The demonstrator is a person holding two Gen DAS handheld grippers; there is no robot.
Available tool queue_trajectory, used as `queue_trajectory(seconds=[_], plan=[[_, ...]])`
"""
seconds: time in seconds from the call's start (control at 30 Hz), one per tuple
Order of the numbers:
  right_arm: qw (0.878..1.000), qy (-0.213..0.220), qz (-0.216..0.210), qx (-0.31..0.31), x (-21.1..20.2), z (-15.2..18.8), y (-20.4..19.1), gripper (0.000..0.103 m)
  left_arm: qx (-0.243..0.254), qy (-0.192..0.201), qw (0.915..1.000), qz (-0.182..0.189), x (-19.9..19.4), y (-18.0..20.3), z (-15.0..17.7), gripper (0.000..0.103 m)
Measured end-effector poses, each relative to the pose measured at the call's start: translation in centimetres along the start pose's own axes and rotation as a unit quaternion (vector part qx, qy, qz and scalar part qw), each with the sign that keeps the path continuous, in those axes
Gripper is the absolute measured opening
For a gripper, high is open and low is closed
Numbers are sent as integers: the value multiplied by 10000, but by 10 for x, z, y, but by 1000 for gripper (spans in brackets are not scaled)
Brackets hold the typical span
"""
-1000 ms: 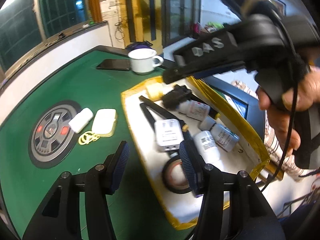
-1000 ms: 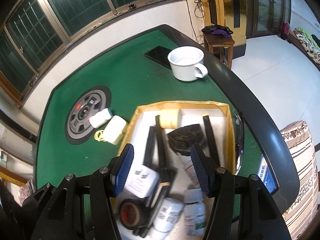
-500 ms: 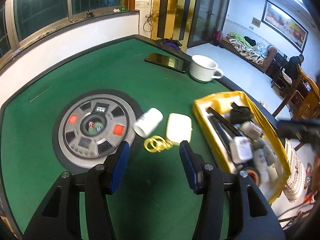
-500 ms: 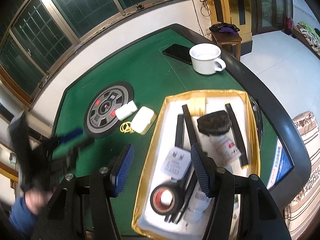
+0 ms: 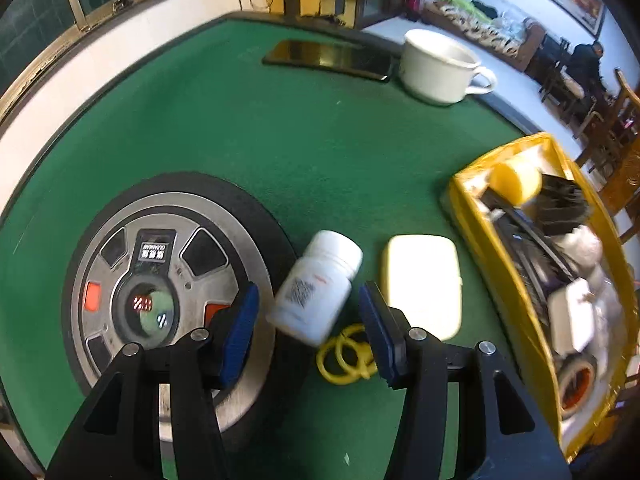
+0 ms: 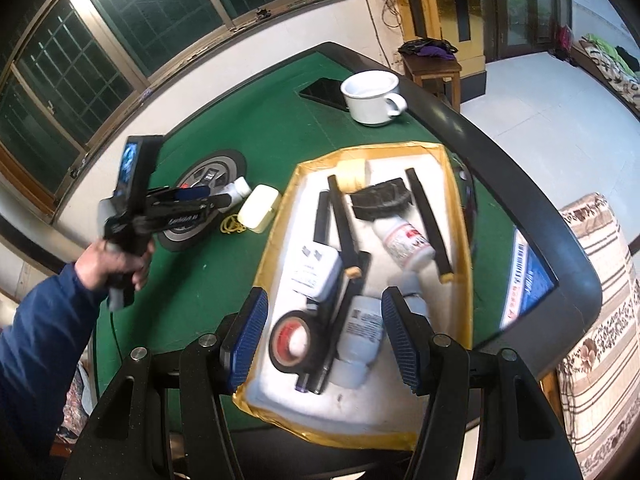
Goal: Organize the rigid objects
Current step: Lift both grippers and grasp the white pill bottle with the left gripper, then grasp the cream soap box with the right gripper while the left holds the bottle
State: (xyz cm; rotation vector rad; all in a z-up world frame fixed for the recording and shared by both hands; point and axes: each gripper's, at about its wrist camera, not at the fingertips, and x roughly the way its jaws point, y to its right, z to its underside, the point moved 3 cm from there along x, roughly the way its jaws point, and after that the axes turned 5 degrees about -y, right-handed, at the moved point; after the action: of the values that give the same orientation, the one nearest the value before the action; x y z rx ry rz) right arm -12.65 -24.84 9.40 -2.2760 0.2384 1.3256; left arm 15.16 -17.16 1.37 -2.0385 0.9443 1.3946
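Note:
A white pill bottle (image 5: 316, 288) lies on its side on the green felt, at the rim of the round control disc (image 5: 160, 292). My left gripper (image 5: 308, 312) is open and hovers just over the bottle, its blue pads apart on either side of it without touching. A cream case (image 5: 422, 280) and yellow rings (image 5: 348, 356) lie just right of the bottle. My right gripper (image 6: 324, 332) is open over the near end of the yellow-edged tray (image 6: 280, 240), with nothing held. From the right wrist view, the left gripper (image 6: 224, 200) reaches toward the bottle (image 6: 240, 188).
The tray holds a black tape roll (image 6: 290, 340), a white adapter (image 6: 316, 266), two white bottles (image 6: 360, 332), a black brush (image 6: 380, 198) and black sticks. A white mug (image 5: 436, 66) and a phone (image 5: 328, 58) sit at the far edge. A sleeve (image 6: 36, 340) fills the left.
My left gripper swung left from above the tray to the felt and dropped low over the white bottle. The right gripper shifted a little over the tray. Both stayed open.

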Motion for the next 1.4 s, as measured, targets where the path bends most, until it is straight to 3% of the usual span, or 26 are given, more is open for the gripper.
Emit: queue_trajectory(seconds=[0.13,0.3,0.67,0.8,0.97,1.1,1.33,1.4], plan=[[10000,-40,33,31,-1,-2,4,54,-98,-5,9999,30,14,0,-3,31],[9998,-75,-126,-92,6,-17,-11,54,-320,54,9995,-24,5,-3,23,31],[9932,-600,-989,-102,79,-80,-97,55,-1149,169,9929,-250,-50,-9,178,31],[9923,-930,-769,265,128,-98,-115,55,-1299,195,9907,-366,-59,-16,199,31],[9884,-1164,81,969,175,-104,-112,54,-1309,217,9903,-406,-68,-24,210,31],[9839,-1145,494,1281,194,-104,-105,54,-1209,237,9916,-395,-65,-20,204,31],[9788,-1392,884,1216,228,-107,-114,55,-1124,250,9927,-345,-66,-19,206,31],[9799,-1268,1063,1114,231,-109,-118,60,-1128,253,9927,-332,-67,-19,206,31]])
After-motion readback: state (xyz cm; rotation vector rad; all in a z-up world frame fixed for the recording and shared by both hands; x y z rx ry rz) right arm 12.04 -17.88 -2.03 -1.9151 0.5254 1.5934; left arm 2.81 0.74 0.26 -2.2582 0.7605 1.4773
